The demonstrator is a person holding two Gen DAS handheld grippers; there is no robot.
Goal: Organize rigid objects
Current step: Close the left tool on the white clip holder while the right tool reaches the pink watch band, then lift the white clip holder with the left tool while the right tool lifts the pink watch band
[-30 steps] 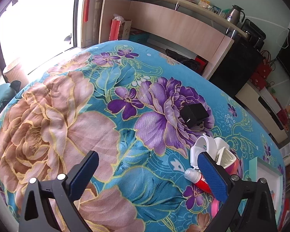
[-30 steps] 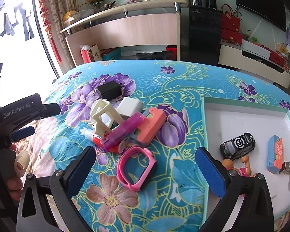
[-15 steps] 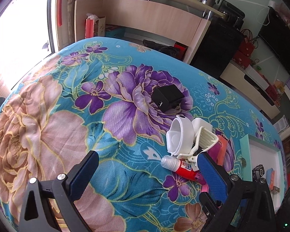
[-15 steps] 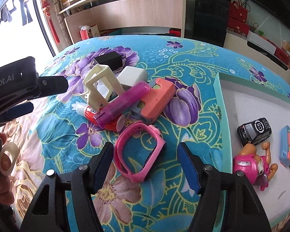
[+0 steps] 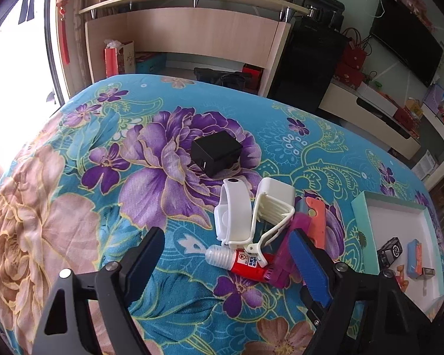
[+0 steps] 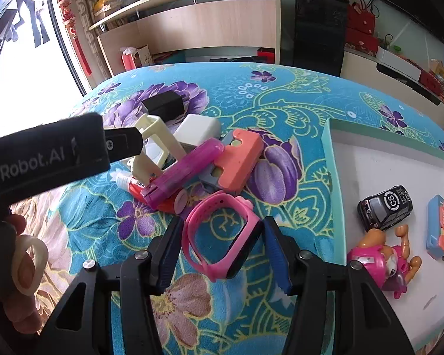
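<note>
On the flowered blanket lies a pile: a black charger, a white strap, a cream clip, a red glue tube, a purple tube and an orange toy. My left gripper hovers over the pile's near edge. Its jaws are closing, with the glue tube between them untouched. A pink watch lies between the fingers of my right gripper. Those jaws are closing too, and a thin gap shows at the left pad.
A teal-rimmed white tray at the right holds a black toy car, a pink figure and a blue box. The left gripper's body and a hand fill the right view's left side. Shelves and cabinets stand behind.
The left gripper swung right until the pile sits between its fingers, and its jaws narrowed. The right gripper's jaws came in from wide open to close around the pink watch.
</note>
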